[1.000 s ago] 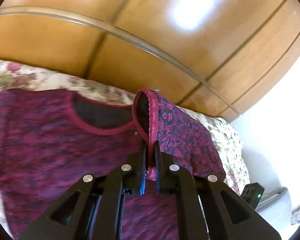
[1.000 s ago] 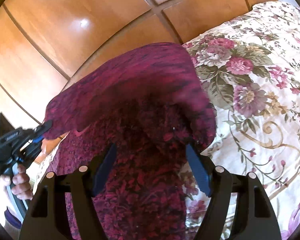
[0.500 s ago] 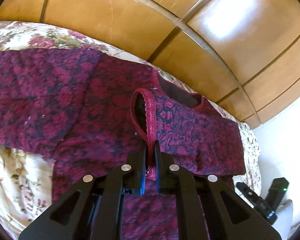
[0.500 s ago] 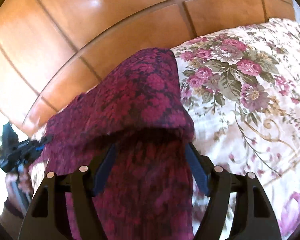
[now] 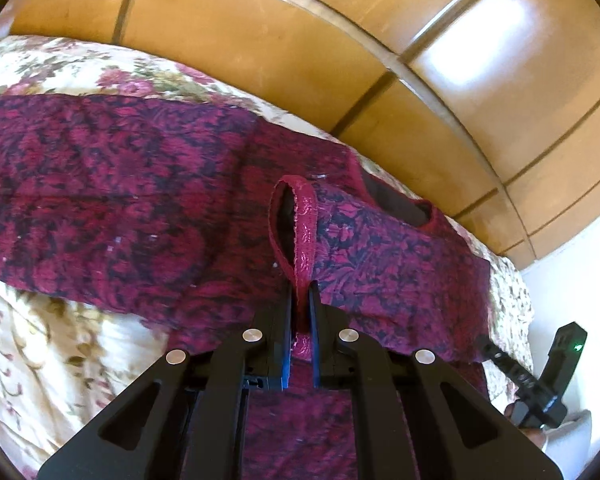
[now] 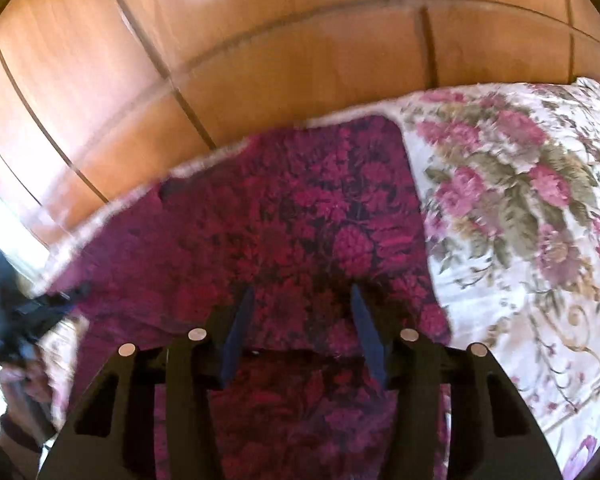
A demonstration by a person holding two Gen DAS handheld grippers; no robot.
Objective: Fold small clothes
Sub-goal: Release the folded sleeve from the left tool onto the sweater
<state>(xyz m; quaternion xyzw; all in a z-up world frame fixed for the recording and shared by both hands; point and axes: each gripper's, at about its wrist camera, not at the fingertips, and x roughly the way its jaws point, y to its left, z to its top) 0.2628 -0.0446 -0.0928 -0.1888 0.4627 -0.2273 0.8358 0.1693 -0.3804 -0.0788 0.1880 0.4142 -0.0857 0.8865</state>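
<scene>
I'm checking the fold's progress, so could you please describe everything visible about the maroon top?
The maroon top is a textured knit in dark red with a darker floral pattern, edged in plain red at neckline and cuff. It lies spread on the floral bedspread. One sleeve is folded across its body, its cuff pinched in the shut left gripper. The right gripper, jaws closing, hovers over fabric; contact unclear.

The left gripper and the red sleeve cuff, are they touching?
Touching. The left wrist view shows the left gripper shut on the cuff, pinched between its fingers.
</scene>
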